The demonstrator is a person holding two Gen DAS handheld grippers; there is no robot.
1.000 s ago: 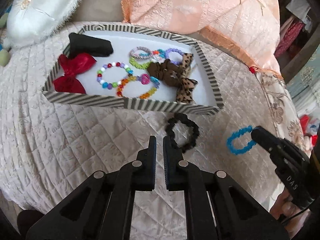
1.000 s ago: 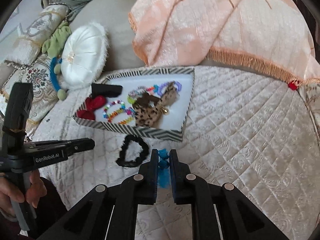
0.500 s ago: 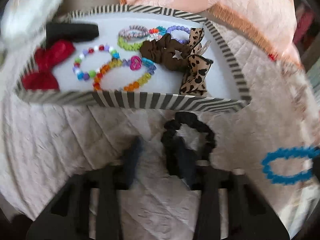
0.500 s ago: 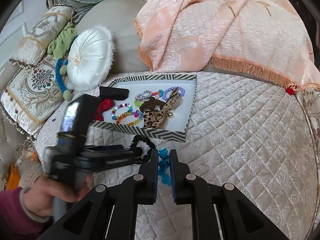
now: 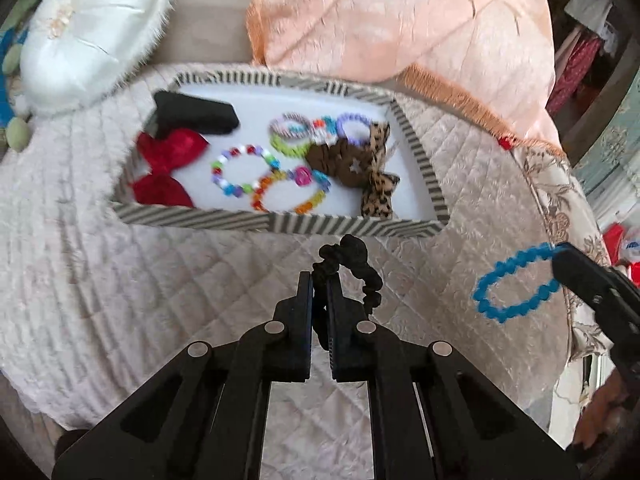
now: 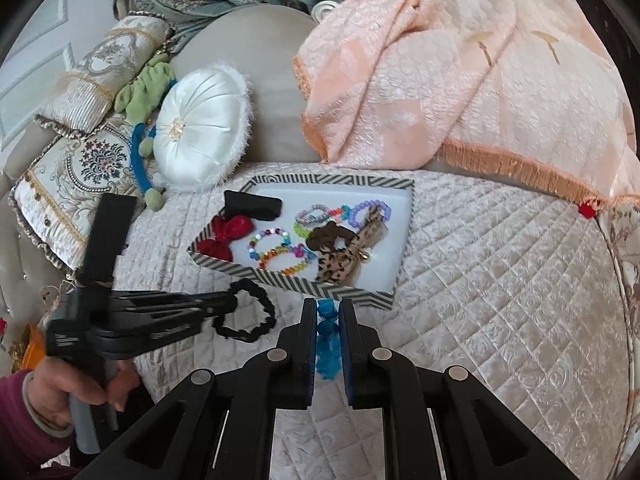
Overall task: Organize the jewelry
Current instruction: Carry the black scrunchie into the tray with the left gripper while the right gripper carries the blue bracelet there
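My left gripper (image 5: 320,280) is shut on a black scrunchie (image 5: 360,268) and holds it just in front of the striped tray (image 5: 280,226). The scrunchie also hangs from that gripper in the right wrist view (image 6: 250,312). My right gripper (image 6: 328,312) is shut on a blue bracelet (image 6: 328,336), which shows as a blue ring in the left wrist view (image 5: 516,284). The tray (image 6: 352,292) holds a red bow (image 5: 168,168), a black hair clip (image 5: 196,118), beaded bracelets (image 5: 244,174), a brown scrunchie (image 5: 340,160) and a leopard bow (image 5: 378,184).
The tray lies on a quilted cream bedspread (image 6: 500,280). A peach blanket (image 6: 460,72) is heaped behind it. A white round cushion (image 6: 200,128) and patterned pillows (image 6: 72,168) lie at the back left. The bed's edge runs along the right.
My left gripper moved forward, opened over the black scrunchie, then shut on it and lifted it off the bedspread. My right gripper kept hold of the blue bracelet.
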